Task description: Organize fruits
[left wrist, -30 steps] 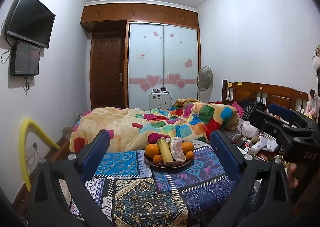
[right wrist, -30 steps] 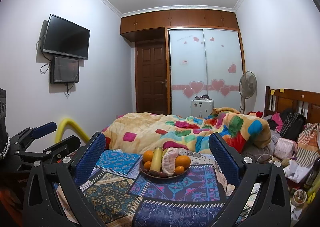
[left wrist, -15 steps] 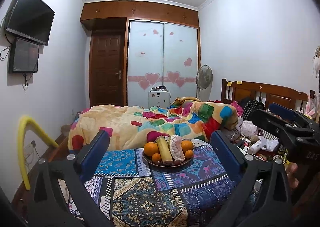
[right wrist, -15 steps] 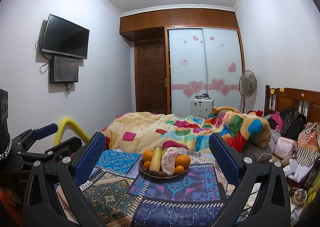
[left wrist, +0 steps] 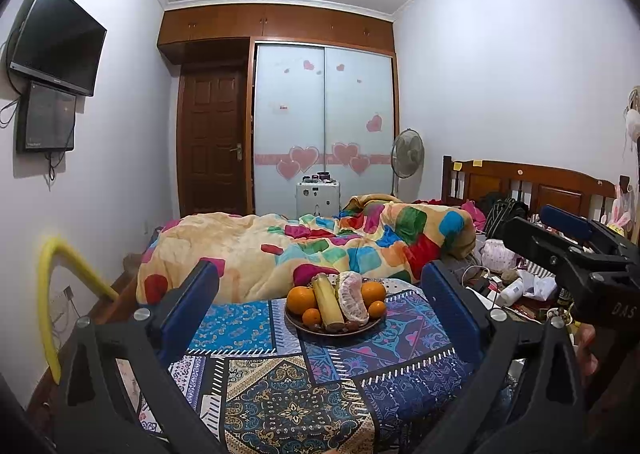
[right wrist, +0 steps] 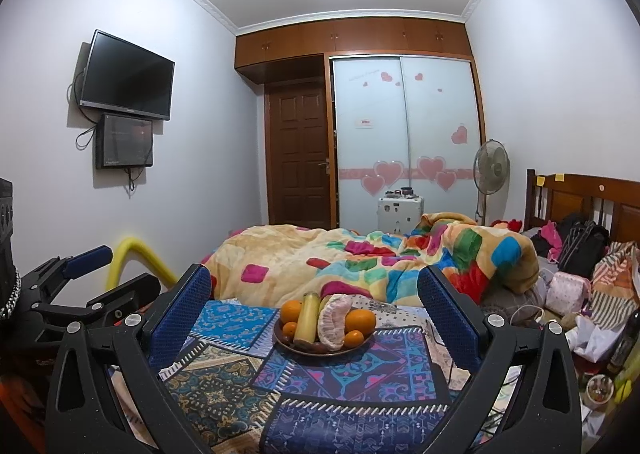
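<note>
Fruit plate [left wrist: 335, 328]: round brown dish on the patterned cloth [left wrist: 256, 386] covering the tabletop, near its far edge, just before the bed.
Contents: banana [left wrist: 327, 304] upright-leaning at centre; peeled pomelo [left wrist: 353, 300] to its right; large orange [left wrist: 301, 299] left, another large orange [left wrist: 372, 291] right, two small ones in front.
Left tool [left wrist: 320, 318]: fingers spread wide, nothing between them, plate framed between them but well apart.
Right tool [right wrist: 316, 324]: likewise wide and empty, short of the plate.
Surroundings: colourful quilt [right wrist: 360, 262] on the bed; TV [right wrist: 127, 75] on the left wall.
</note>
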Motion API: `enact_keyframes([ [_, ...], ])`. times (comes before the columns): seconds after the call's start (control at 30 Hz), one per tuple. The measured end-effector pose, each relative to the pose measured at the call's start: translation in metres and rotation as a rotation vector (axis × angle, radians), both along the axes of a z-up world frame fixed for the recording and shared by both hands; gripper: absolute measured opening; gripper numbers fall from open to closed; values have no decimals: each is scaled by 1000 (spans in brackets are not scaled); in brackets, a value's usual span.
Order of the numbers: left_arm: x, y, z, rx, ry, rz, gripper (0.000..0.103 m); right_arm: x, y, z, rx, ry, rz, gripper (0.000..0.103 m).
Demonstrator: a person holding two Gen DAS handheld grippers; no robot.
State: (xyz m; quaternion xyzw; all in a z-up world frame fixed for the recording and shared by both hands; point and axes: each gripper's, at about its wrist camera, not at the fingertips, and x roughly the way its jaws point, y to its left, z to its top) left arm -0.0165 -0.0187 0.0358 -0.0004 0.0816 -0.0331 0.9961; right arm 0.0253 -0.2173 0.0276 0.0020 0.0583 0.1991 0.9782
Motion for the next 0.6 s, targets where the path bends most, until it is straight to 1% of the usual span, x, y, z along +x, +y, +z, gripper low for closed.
enact_keyframes([
  [0.3,0,0,3,-2,-3,-4,103,-1,-3,0,7,-10,-8,103],
  [0.47,1,2,3,-15,18,-42,103,0,-4,0,13,-7,-12,103],
  [0.6,1,3,2,-11,18,-32,103,0,-4,0,5,-9,-13,103],
])
